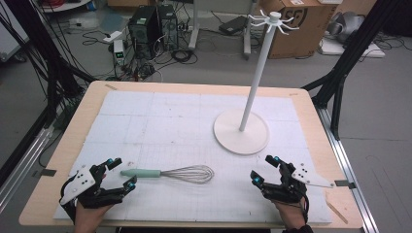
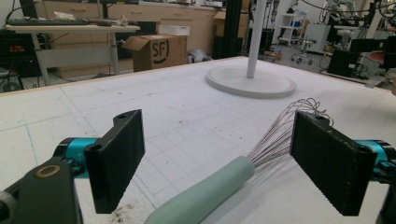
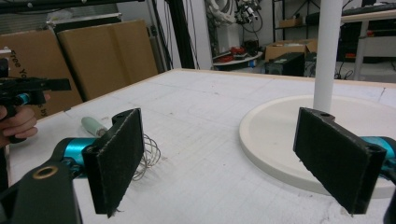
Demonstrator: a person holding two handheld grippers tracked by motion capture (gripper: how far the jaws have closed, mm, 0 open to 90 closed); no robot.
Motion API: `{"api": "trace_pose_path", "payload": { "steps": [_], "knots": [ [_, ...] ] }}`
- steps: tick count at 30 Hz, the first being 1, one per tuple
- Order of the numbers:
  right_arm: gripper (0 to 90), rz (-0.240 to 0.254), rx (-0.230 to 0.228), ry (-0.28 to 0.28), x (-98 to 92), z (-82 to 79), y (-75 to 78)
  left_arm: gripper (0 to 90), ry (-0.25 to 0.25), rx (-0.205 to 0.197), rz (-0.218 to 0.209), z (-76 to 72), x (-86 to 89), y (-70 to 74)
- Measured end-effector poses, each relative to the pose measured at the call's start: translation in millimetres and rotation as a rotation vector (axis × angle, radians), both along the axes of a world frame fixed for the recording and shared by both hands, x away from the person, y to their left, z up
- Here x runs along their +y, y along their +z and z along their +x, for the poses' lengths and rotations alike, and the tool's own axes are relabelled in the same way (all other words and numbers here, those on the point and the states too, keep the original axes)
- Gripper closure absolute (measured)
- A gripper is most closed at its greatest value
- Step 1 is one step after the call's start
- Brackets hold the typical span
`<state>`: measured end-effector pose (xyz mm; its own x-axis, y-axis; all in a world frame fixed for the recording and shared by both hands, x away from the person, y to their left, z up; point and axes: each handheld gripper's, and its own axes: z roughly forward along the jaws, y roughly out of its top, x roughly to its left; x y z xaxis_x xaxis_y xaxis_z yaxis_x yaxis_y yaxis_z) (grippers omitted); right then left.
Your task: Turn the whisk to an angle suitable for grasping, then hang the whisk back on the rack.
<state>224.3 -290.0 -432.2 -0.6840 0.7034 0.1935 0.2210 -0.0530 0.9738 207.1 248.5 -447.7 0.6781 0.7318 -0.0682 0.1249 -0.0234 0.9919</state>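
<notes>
A whisk [image 1: 167, 173] with a pale green handle [image 2: 201, 193] and a wire head [image 2: 285, 128] lies flat on the white mat near the front. My left gripper [image 1: 122, 174] stands open just left of the handle's end; in the left gripper view the handle runs up between the two jaws without touching them. My right gripper [image 1: 265, 169] is open too, to the right of the wire head [image 3: 145, 156], with nothing between its jaws. A white hook stand [image 1: 241, 130] rises from its round base [image 3: 280, 140] behind the right gripper, its hooks [image 1: 274, 20] on top.
The white gridded mat [image 1: 160, 121] covers a wooden table [image 1: 335, 160]. Beyond the far edge the floor holds computer towers [image 1: 153, 26], cables and a cardboard box [image 1: 301, 22]. Black frame legs [image 1: 340, 77] stand at both sides of the table.
</notes>
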Motion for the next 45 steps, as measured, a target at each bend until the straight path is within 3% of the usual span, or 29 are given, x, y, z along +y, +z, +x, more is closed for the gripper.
{"api": "trace_pose_path", "payload": {
  "steps": [36,45],
  "knots": [
    [15.3,-0.013,-0.002,-0.018,-3.0,-1.8,-2.1,18.9,-0.017,0.017,0.007,8.5,-4.8,-2.3],
    [15.3,0.004,-0.014,0.042,12.2,6.3,7.6,18.8,-0.023,0.012,0.0,4.4,-4.2,-1.5]
  ]
}}
